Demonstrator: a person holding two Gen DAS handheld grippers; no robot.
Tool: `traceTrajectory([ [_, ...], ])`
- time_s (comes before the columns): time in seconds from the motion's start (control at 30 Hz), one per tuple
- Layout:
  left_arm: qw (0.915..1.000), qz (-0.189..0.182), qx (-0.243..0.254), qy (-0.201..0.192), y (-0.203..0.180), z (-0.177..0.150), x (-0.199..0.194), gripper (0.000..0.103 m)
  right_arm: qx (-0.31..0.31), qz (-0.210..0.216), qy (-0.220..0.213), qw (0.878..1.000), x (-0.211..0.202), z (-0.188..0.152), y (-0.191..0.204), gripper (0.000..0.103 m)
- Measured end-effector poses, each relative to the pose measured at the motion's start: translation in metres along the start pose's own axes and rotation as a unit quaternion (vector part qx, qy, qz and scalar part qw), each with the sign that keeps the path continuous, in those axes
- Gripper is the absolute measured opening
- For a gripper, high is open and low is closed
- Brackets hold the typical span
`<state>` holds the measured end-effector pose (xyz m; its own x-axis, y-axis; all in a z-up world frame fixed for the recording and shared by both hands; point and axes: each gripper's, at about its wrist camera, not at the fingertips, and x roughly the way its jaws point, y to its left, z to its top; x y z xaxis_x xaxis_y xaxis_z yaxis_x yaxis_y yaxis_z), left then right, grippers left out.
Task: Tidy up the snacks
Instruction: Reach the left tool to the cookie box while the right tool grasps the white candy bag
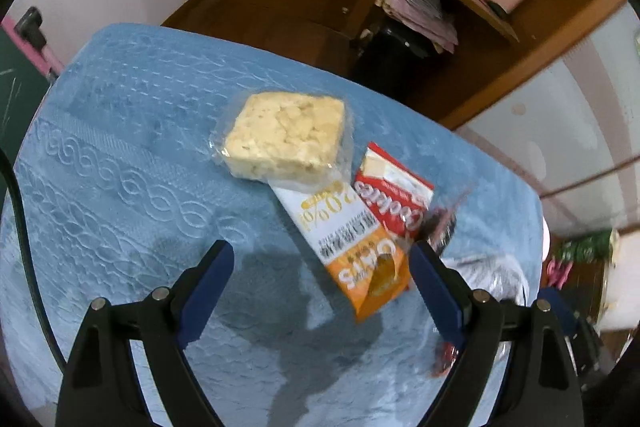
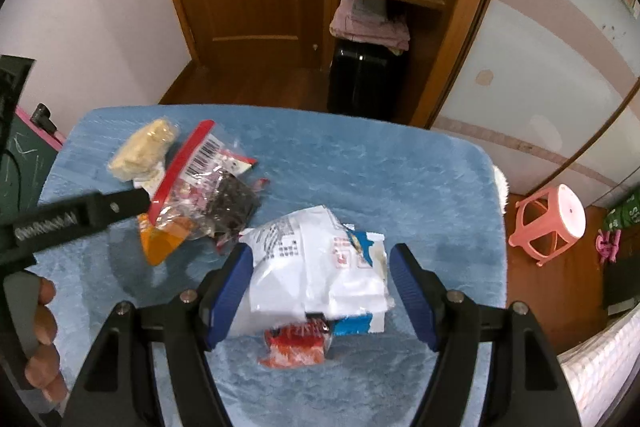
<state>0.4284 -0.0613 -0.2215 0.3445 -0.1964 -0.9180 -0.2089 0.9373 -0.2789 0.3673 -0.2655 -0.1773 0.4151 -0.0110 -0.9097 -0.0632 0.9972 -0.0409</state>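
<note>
Left wrist view first: the left gripper [image 1: 322,263] hangs over the blue cloth [image 1: 120,155] with its fingers [image 1: 208,291] spread wide and nothing between them. Just ahead of the right fingertip lies the orange oats packet [image 1: 360,247], its near corner poking in between the tips. The red cookies packet [image 1: 390,195] sits right beside it, further out past the right finger and overlapping it. Straight ahead of the fingers, beyond both packets, is the wrapped rice cake [image 1: 286,139], resting on the oats packet's far end.

Right wrist view: the right gripper [image 2: 322,267] has its fingers [image 2: 230,291] apart too, straddling a crumpled white bag [image 2: 316,267]. The left finger looks to be touching it, the right one is clear of it. A small red packet [image 2: 296,345] lies below the bag, closer in between the fingers. Off ahead-left sits the rest of the pile, including a clear packet with dark bits [image 2: 216,187], with the left gripper's black body reaching in over it. A pink stool [image 2: 550,217] stands off to the right.
</note>
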Motion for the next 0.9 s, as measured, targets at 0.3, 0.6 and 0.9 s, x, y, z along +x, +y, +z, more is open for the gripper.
traceTrajectory([
  [0.3,0.9994,0.022,-0.026,-0.001,-0.003,0.009,0.018,0.088,-0.037,0.006,0.005,0.999,0.011,-0.01,0.007,0.068],
  [0.6,0.9971,0.033,-0.061,0.03,-0.004,0.008,0.046,0.088,-0.062,0.003,-0.001,0.998,0.007,-0.018,0.011,0.067],
  [0.9,0.9957,0.044,-0.052,0.063,0.012,0.006,0.046,0.039,-0.065,-0.003,0.012,0.998,0.01,-0.014,0.014,0.067],
])
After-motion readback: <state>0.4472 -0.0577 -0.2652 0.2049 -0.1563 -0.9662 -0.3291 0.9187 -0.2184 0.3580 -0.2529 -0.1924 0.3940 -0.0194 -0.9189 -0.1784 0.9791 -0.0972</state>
